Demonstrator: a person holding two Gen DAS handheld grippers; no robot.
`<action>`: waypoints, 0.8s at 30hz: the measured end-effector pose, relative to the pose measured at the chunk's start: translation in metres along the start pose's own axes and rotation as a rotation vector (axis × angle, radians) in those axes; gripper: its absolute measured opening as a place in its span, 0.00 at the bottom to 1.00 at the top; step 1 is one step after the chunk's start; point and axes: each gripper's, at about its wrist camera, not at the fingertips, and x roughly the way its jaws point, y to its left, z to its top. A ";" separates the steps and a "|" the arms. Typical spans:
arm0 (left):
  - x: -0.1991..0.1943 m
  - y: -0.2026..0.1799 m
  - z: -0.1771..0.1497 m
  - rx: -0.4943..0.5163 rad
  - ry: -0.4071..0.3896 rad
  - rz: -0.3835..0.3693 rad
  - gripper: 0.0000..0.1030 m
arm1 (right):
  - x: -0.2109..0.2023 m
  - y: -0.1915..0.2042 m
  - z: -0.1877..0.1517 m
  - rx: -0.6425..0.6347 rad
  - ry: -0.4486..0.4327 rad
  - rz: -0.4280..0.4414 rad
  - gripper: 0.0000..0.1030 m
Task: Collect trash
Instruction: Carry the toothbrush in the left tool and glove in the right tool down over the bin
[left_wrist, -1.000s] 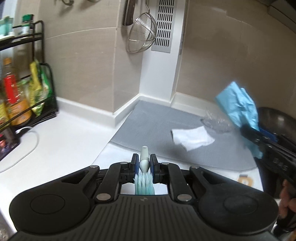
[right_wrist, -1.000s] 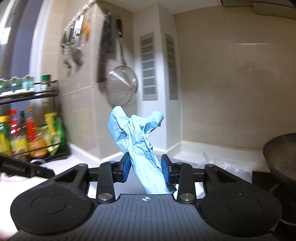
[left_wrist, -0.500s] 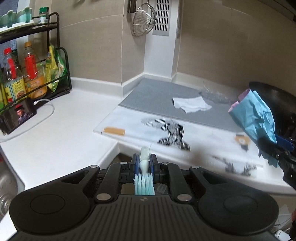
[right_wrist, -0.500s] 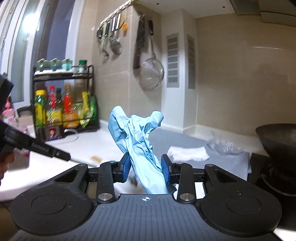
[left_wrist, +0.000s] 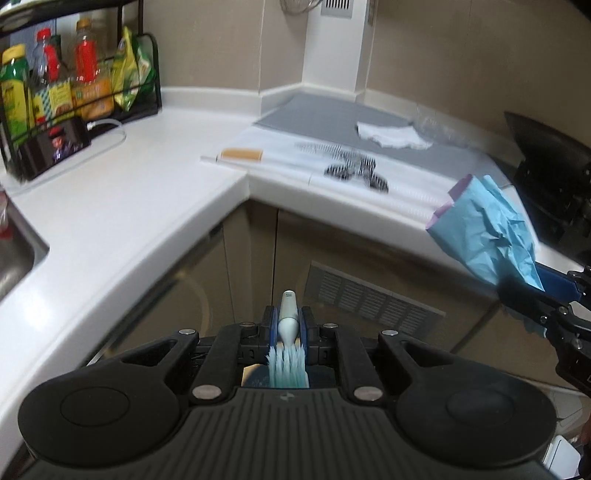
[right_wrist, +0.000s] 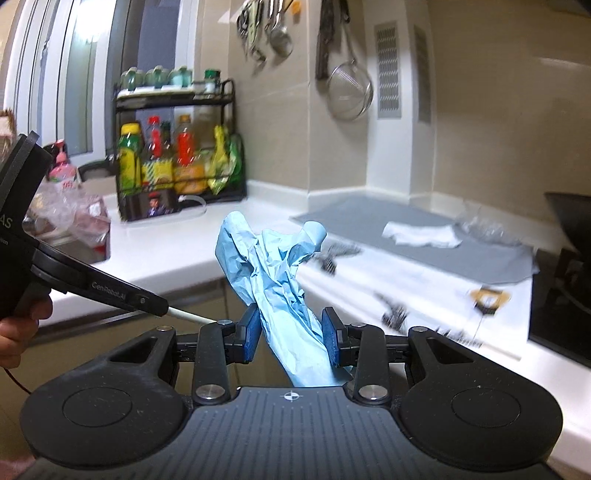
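The left gripper (left_wrist: 287, 325) is nearly closed, clamping a toothbrush (left_wrist: 288, 332) in front of the cabinet doors. The right gripper (right_wrist: 291, 334) stands partly open, gripping a crumpled blue glove (right_wrist: 275, 273). Only the right view shows the hanging strainer (right_wrist: 350, 94) whole and the window (right_wrist: 74, 74).

crumpled blue glove (right_wrist: 280, 280) between right gripper (right_wrist: 291, 334) pads
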 end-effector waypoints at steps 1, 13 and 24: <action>0.002 0.000 -0.005 0.000 0.007 0.004 0.12 | 0.001 0.002 -0.004 0.003 0.015 0.003 0.37; 0.032 0.002 -0.048 -0.022 0.093 0.027 0.12 | 0.028 0.017 -0.048 0.045 0.180 0.011 0.37; 0.044 -0.001 -0.061 -0.009 0.117 0.038 0.12 | 0.041 0.012 -0.058 0.073 0.243 0.012 0.37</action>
